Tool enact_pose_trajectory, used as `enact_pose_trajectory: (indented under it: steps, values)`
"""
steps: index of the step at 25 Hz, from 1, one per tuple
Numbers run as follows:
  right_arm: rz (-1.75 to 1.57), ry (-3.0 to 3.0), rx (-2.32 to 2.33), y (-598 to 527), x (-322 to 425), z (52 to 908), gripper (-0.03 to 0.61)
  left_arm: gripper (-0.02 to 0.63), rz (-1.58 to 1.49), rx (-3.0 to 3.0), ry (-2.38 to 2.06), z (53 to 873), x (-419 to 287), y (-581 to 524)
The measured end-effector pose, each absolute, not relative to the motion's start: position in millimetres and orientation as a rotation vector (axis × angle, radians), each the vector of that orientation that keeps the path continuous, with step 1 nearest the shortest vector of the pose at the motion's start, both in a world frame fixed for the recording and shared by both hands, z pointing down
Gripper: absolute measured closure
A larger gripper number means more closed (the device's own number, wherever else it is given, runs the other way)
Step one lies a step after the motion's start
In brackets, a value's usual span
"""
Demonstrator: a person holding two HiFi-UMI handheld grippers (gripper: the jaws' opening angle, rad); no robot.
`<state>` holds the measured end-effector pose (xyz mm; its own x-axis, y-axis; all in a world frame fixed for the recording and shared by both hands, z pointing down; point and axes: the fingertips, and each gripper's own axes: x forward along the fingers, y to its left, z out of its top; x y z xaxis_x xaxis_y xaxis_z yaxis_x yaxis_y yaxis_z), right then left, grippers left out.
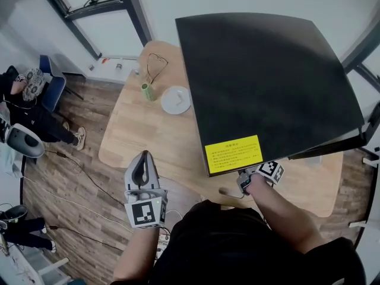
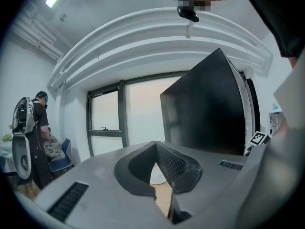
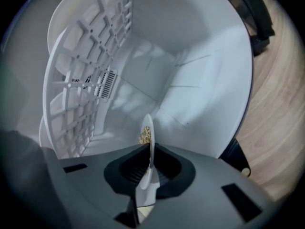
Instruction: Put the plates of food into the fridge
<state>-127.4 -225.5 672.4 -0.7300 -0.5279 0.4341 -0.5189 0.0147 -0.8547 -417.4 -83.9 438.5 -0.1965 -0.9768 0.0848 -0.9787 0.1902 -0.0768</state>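
Inside the open fridge [image 3: 205, 80], beside its white rack [image 3: 81, 94], the right gripper [image 3: 148, 152] has its fingers clamped on the plate of food [image 3: 148, 127]. On the near left, the left gripper [image 2: 156, 147] keeps its fingers together, empty.

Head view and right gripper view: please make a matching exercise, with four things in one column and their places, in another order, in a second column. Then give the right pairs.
Things
1. plate of food
2. other white plate
3. yellow label
4. left gripper

Places
A. on the wooden table, beside the green cup
B. on the black fridge
C. edge-on in the shut jaws of the right gripper
D. at the table's near edge, jaws shut on nothing

Pairs: 1-C, 2-A, 3-B, 4-D
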Motion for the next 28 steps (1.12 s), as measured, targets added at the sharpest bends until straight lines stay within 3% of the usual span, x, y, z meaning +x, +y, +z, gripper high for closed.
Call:
enact_pose_trajectory:
  steps: [3, 6, 9, 28]
  values:
    - [-1.818, 2.391, -1.246, -223.8, -129.9, 675.0, 0.532, 0.609, 0.175, 1.993, -2.406, 441.7, -418.7, -84.6]
    - [-1.803, 2.489, -1.278, -219.8, -132.5, 676.6, 0.433, 0.609, 0.185, 1.995, -2.415, 440.0, -419.2, -84.3]
    - [-1.774, 2.564, -1.319, -218.1, -128.1, 676.3, 0.407, 0.609, 0.191, 1.995, -2.437, 431.7, -414.9, -81.5]
    - [-1.369, 2.742, -1.425, -238.4, -18.6, 627.2, 0.394, 0.609, 0.189, 1.958, -2.444, 427.9, -328.1, -62.5]
